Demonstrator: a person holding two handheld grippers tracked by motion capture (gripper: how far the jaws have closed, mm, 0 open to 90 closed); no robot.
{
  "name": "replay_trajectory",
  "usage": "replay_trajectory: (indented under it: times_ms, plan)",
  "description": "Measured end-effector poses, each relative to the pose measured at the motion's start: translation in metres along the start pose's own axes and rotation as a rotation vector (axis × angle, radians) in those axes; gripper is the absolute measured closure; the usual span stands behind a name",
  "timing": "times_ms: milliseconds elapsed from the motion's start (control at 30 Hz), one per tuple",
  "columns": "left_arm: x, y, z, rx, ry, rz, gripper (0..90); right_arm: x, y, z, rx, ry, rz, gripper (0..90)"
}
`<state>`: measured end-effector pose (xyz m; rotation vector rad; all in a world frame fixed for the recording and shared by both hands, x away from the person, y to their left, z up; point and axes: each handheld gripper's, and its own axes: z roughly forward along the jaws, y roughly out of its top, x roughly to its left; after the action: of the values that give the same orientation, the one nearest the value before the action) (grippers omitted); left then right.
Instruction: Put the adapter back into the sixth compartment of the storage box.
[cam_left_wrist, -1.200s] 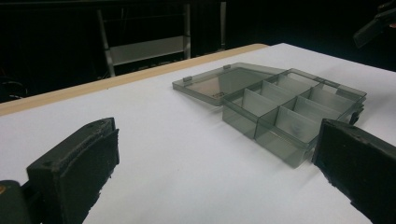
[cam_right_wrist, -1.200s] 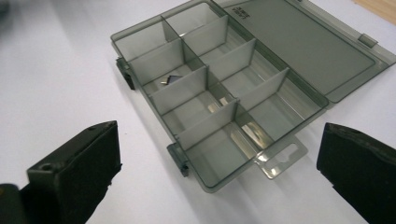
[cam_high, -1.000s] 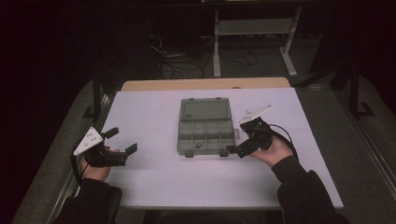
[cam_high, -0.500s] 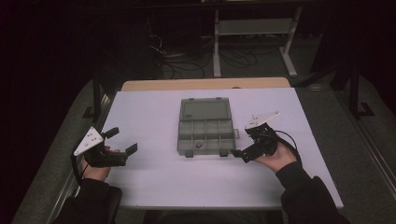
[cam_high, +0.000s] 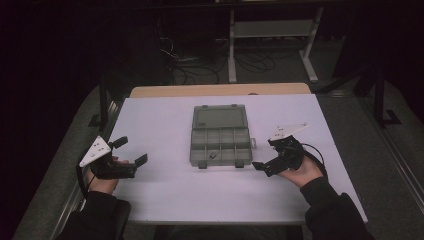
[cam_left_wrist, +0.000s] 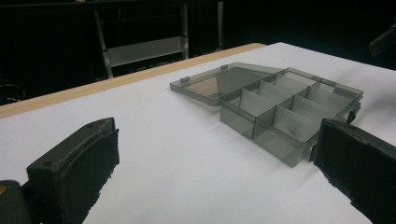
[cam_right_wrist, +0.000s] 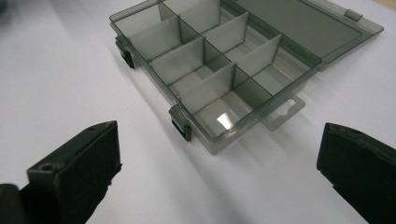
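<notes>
1. Organizer box (cam_high: 220, 136), smoky clear plastic, lies in the middle of the white surface (cam_high: 165, 200), its lid (cam_high: 219, 117) folded flat on the far side and its divided tray on the near side.
2. One small dark item (cam_high: 212, 155) sits in a near compartment of the box in the high view; what it is I cannot make out. The other cells look bare.
3. Right claw (cam_high: 265, 166) hovers just beside the box's near right corner, jaws spread wide with nothing between them. Its own view looks straight at the front latches (cam_right_wrist: 181, 125) and the hang tab (cam_right_wrist: 281, 112) on the end of the box.
4. Left claw (cam_high: 131, 151) sits well apart from the box, off its left side near the surface edge, jaws likewise wide apart and empty.
5. My guess is that this is a pause between steps at the box: neither claw holds or touches anything.
6. If closing is next, the right claw would need to reach past the tray to the far edge of the lid and swing it over, while the left claw comes in to steady the box's left side so it does not slide.
</notes>
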<state>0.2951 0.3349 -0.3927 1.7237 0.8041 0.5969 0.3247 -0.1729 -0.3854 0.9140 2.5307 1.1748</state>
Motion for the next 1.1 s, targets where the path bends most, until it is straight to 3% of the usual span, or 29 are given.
replay_trajectory:
  times_ms: [1100]
  plan:
    - [-0.001,0.0,0.0,0.0,0.001,-0.001,0.0,-0.01,-0.051,-0.031,-0.097,-0.071,0.077,0.0]
